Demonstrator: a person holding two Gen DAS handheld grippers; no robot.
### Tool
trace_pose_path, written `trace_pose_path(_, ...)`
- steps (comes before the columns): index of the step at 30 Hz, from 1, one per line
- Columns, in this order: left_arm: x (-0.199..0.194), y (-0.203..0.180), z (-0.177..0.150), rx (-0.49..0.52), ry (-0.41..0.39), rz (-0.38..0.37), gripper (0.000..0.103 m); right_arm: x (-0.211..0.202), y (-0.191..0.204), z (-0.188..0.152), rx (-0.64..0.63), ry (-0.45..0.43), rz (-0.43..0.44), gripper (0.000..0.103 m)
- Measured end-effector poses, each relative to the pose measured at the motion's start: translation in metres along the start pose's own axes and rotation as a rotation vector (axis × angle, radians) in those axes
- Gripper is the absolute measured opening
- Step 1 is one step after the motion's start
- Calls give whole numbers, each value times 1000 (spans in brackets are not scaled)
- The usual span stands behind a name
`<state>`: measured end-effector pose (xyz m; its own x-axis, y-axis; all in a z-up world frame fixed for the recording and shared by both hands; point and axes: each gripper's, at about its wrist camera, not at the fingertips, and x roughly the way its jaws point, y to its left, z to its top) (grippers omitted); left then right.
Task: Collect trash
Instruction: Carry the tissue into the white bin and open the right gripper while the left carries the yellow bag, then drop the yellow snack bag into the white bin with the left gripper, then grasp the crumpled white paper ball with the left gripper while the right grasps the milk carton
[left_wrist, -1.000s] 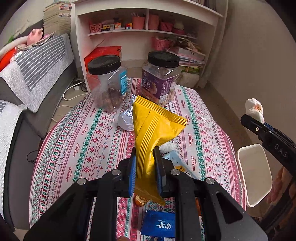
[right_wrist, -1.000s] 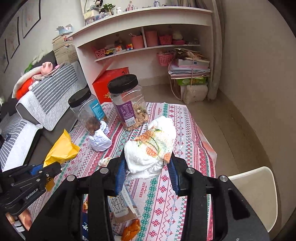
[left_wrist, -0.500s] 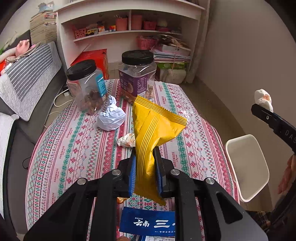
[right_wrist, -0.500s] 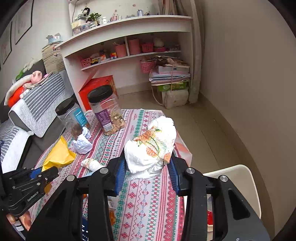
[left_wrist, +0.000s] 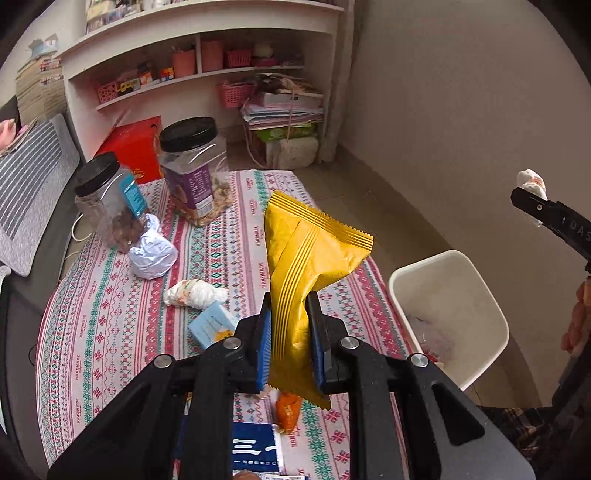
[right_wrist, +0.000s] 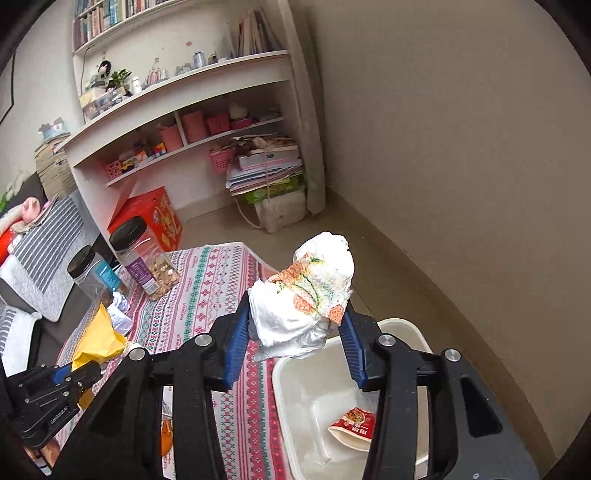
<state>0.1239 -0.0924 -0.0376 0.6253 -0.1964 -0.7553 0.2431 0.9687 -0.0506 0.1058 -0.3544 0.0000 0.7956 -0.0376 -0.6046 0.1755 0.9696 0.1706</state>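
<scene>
The left gripper (left_wrist: 290, 347) is clamped on a yellow snack wrapper (left_wrist: 310, 266), which stands upright between the blue pads, its crimped top edge flared out above the table (left_wrist: 110, 321). The right gripper (right_wrist: 297, 332) pinches a crumpled white napkin (right_wrist: 306, 295) with an orange-and-green print — it is held over the near rim of the white bin (right_wrist: 325, 417), which stands on the floor just beside the table's right edge. Inside the bin lies a red-printed packet (right_wrist: 354, 428).

On the patterned cloth more trash remains: a ball of white paper (left_wrist: 153, 251) touching the blue-labelled jar (left_wrist: 110, 206), a small crumpled tissue (left_wrist: 195, 293) near the middle, a light blue carton (left_wrist: 212, 326) just beside it, an orange scrap (left_wrist: 288, 410) and a dark blue packet (left_wrist: 255, 452) partly hidden under the left gripper's frame. A purple-labelled jar (left_wrist: 195, 173) with a black lid stands toward the far end; it seems to hold nuts, though the view is too coarse to be sure.
</scene>
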Motion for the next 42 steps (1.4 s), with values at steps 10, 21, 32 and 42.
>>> trace_pose_path(10, 5, -83, 6, 95, 11, -119, 18, -43, -69, 9, 148, -137, -223, 96)
trace_pose_path(21, 33, -170, 15, 92, 99, -292, 54, -59, -87, 6, 207, -190, -253, 96)
trace_pose_path(32, 39, -109, 6, 94, 106, -84, 66, -45, -56, 7, 147, -130, -191, 96)
trace_pose_path(42, 59, -4, 12, -14, 137, 125, 68, 0, 20, 3, -38, 1, -113, 96)
